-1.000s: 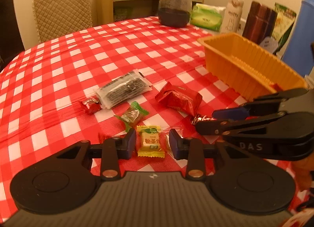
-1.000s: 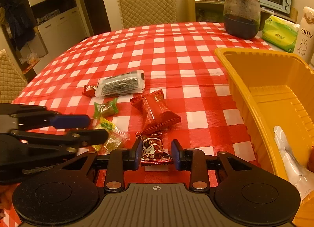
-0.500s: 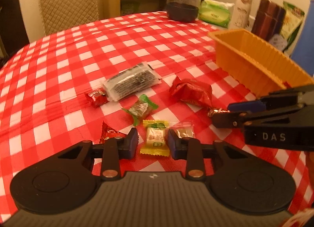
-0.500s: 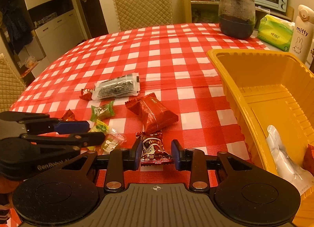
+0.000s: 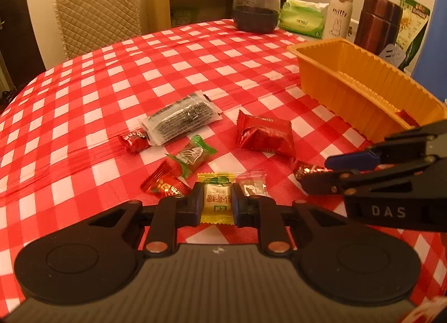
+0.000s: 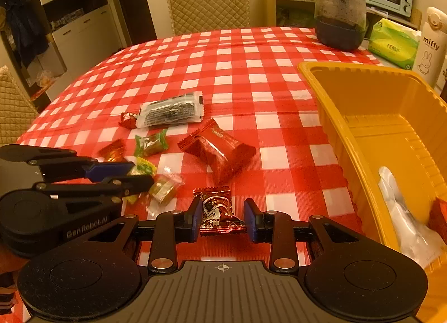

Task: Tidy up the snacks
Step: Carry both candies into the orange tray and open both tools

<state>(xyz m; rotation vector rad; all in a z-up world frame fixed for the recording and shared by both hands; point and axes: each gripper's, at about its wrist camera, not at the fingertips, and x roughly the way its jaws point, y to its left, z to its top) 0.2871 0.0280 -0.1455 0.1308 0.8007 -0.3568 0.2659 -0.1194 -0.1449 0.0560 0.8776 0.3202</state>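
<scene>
My left gripper (image 5: pixel 217 203) has just been closing its jaws, which now pinch a flat yellow crinkly candy (image 5: pixel 216 199) low in the frame. My right gripper (image 6: pixel 222 218) clenches a glossy red foil sweet (image 6: pixel 219 212) at lower centre. Both lie on the checked desk (image 6: pixel 237 71); the ribbed orange plastic tray (image 6: pixel 371 116) sits at right.

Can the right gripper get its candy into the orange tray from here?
Probably yes. The right gripper is shut on the dark red candy, and the orange tray stands open-topped just to its right with nothing between.
</scene>
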